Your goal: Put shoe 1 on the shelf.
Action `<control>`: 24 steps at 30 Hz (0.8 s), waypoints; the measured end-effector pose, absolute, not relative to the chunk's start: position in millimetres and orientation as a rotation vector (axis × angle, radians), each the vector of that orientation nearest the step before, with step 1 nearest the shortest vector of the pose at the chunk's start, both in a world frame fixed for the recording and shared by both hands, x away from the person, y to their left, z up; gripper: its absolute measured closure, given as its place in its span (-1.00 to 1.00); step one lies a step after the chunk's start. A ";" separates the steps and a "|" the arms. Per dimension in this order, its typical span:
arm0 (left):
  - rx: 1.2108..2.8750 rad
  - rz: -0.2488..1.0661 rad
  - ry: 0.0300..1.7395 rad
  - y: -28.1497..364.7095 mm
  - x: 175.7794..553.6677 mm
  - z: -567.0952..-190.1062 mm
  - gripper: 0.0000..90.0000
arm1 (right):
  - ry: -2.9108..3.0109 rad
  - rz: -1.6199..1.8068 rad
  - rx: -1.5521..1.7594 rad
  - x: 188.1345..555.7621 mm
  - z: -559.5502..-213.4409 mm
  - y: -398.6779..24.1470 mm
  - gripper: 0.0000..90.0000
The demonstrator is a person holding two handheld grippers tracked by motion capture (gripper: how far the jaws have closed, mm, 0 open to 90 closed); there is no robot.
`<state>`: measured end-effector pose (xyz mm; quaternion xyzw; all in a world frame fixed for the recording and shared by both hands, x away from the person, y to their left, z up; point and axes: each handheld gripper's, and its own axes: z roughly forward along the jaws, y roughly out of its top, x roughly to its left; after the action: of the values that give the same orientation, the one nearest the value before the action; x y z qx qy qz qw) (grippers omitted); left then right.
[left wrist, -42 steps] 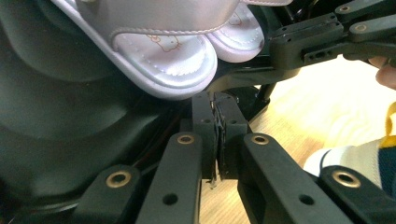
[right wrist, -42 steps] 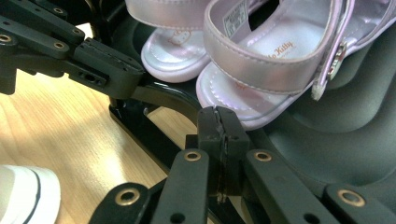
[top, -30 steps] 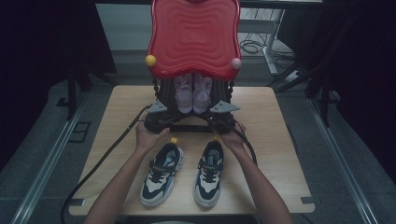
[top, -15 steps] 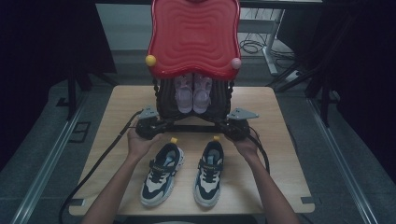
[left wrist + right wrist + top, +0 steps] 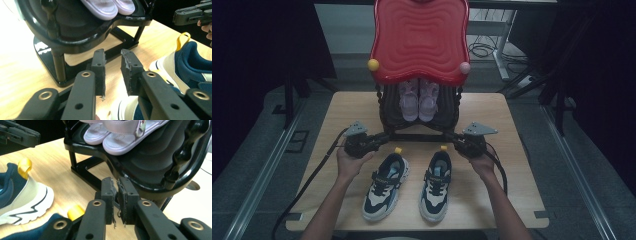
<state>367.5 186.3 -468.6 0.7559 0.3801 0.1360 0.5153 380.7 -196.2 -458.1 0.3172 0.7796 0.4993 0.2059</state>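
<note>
A pair of navy, cream and white sneakers stands on the wooden table (image 5: 512, 165), the left sneaker (image 5: 384, 187) beside the right sneaker (image 5: 436, 185), each with a yellow heel loop. Behind them stands a black shoe rack (image 5: 389, 112) with a red wavy top (image 5: 419, 40); pink sandals (image 5: 418, 97) rest on its shelf. My left gripper (image 5: 379, 141) lies at the rack's left foot, pointing right. Its jaws (image 5: 112, 53) have just been opening and hold nothing. My right gripper (image 5: 457, 141) lies at the rack's right foot. Its jaws (image 5: 114, 181) have just been opening to a narrow gap, empty.
The rack's black base frame (image 5: 57, 72) runs across the table just ahead of both grippers. Black cables (image 5: 312, 175) trail off the table's front corners. A yellow ball (image 5: 373, 64) and a pink ball (image 5: 464, 68) hang at the red top's lower corners.
Both hands have slid outward, away from the sneakers' heels and from each other. Both pairs of jaws have parted. The sneakers stay where they were.
</note>
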 end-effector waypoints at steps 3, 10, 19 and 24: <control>1.822 0.348 0.923 189.4 362.1 -470.8 0.55 | 2.173 1.400 0.881 378.4 -458.5 -198.5 0.79; 1.817 0.342 0.934 195.4 345.2 -480.7 0.44 | 2.182 1.408 0.892 370.4 -465.0 -204.8 0.60; 1.820 0.357 0.935 204.9 333.6 -481.1 0.24 | 2.165 1.449 0.926 359.3 -468.2 -219.5 0.41; 1.831 0.359 0.930 209.6 327.1 -480.9 0.14 | 2.182 1.442 0.932 355.1 -469.7 -225.4 0.32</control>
<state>327.1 209.6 -480.9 0.7585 0.3851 0.1487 0.5042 355.1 -225.4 -469.7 0.3301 0.7728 0.5107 0.1817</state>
